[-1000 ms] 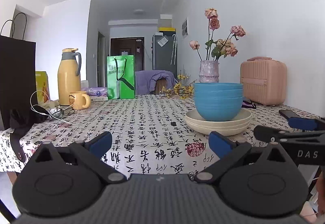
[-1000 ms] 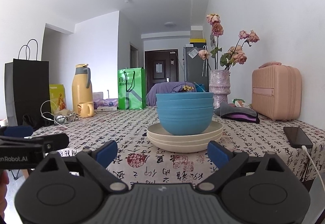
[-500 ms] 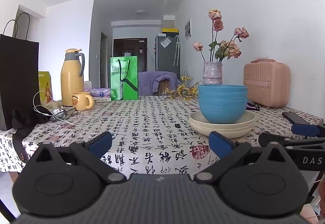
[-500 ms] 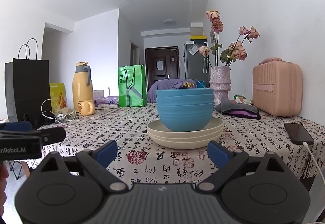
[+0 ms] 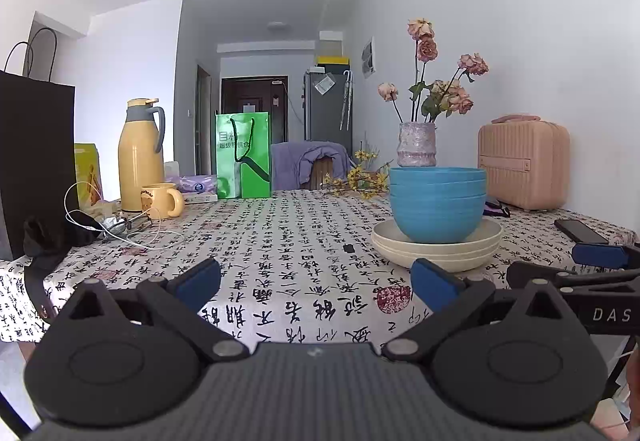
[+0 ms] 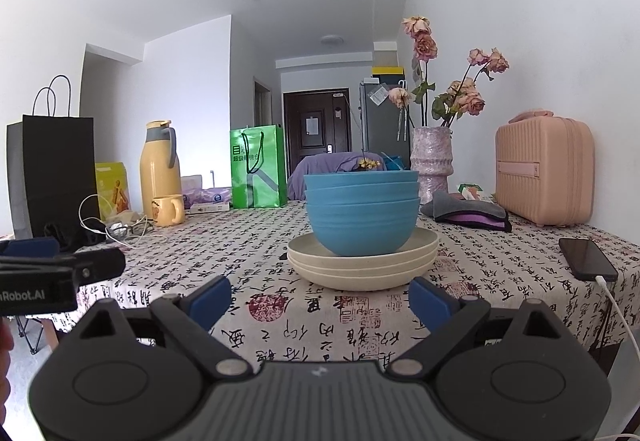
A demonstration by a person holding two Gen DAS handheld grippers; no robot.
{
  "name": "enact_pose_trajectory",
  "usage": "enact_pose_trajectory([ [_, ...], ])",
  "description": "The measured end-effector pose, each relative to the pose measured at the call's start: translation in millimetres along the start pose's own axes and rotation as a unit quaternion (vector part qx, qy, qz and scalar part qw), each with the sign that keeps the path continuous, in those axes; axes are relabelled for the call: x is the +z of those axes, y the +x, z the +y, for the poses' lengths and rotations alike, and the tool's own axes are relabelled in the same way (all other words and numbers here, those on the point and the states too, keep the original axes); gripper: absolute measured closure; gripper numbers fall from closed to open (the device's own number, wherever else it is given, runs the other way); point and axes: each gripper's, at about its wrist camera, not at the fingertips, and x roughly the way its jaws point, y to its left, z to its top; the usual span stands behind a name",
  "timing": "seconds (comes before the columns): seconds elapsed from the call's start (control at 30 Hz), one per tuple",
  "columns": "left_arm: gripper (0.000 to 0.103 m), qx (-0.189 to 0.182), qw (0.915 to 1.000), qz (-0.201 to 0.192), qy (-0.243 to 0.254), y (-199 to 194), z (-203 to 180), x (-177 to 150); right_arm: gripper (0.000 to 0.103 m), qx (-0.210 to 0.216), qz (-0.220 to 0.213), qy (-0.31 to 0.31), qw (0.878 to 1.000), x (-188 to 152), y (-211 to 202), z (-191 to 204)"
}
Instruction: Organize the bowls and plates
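Black paper bag (image 6: 48, 177) stands at the far left of the desk (image 6: 240, 261), which wears a cloth printed with calligraphy. Next along come a yellow thermos (image 6: 160, 171), a yellow mug (image 6: 168, 210) and a green gift bag (image 6: 258, 167). Near the middle, three blue bowls (image 6: 362, 217) sit nested on a stack of three cream plates (image 6: 362, 267). Behind them to the right stand a vase of dried roses (image 6: 432, 161), a folded cloth (image 6: 468, 213), a pink case (image 6: 544, 169) and a phone (image 6: 586, 259) on its cable. The left gripper (image 5: 316, 283) and right gripper (image 6: 320, 299) both hover at the near edge, jaws spread wide and empty, the right one facing the stack.
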Motion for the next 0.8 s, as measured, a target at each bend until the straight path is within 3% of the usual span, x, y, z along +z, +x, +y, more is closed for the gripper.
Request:
enact_pose_trajectory([
  [0.8, 0.0, 0.001, 1.0, -0.008, -0.006, -0.8, 3.5, 2.6, 0.007, 0.002, -0.006, -0.007, 1.0, 1.4, -1.0, 2.4],
])
